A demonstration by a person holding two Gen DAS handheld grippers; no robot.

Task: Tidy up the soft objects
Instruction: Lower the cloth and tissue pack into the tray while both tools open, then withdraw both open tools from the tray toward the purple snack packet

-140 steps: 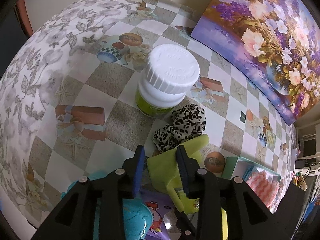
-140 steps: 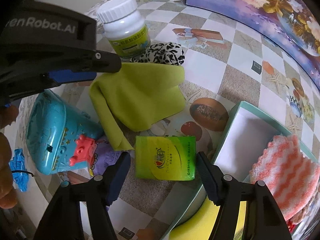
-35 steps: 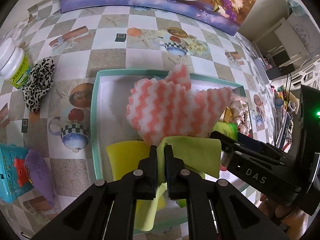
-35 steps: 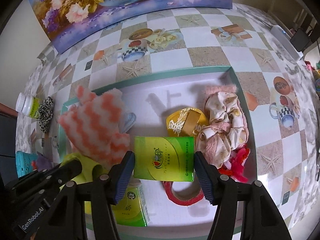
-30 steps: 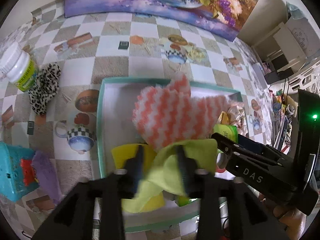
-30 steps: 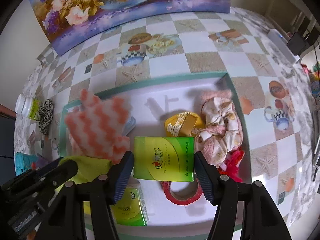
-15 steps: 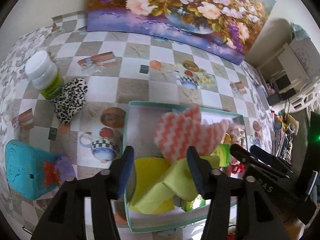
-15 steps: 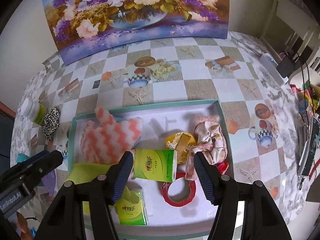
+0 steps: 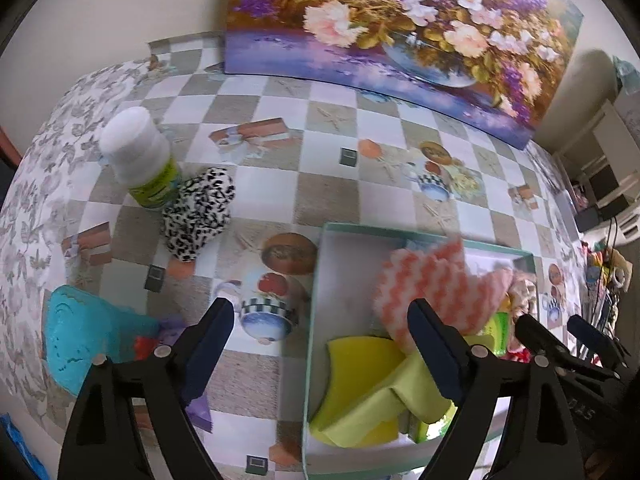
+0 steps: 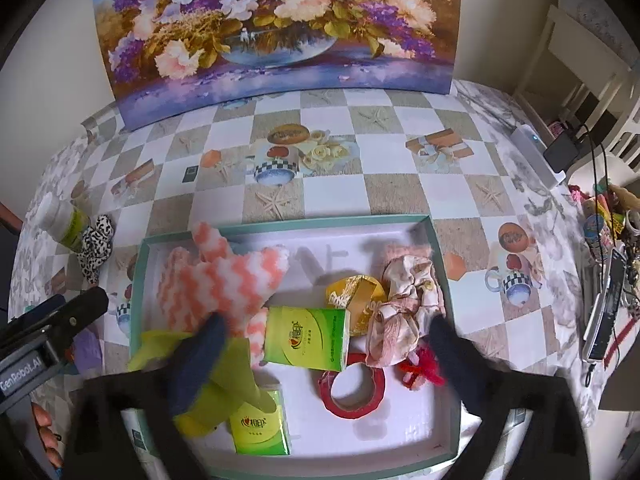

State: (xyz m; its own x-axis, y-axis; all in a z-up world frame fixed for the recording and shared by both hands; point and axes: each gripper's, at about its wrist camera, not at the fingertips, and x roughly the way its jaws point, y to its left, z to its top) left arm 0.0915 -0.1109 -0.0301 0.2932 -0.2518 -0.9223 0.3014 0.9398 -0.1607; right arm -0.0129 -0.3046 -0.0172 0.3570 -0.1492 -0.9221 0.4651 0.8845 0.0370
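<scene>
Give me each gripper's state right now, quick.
Left gripper: jaws opening, holding nothing.
Right gripper: jaws opening, green tissue pack released in the tray.

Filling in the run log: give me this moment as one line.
left gripper: opening, empty | right gripper: opening, empty | green tissue pack, lime cloth: in tray

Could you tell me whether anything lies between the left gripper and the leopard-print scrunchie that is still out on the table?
Nothing visible does. The leopard-print scrunchie lies on bare tablecloth beyond the left gripper, whose jaws are opening with nothing between them. The white bottle stands against the scrunchie's far side, not on the gripper's side, and the teal box is off to the right.
</scene>
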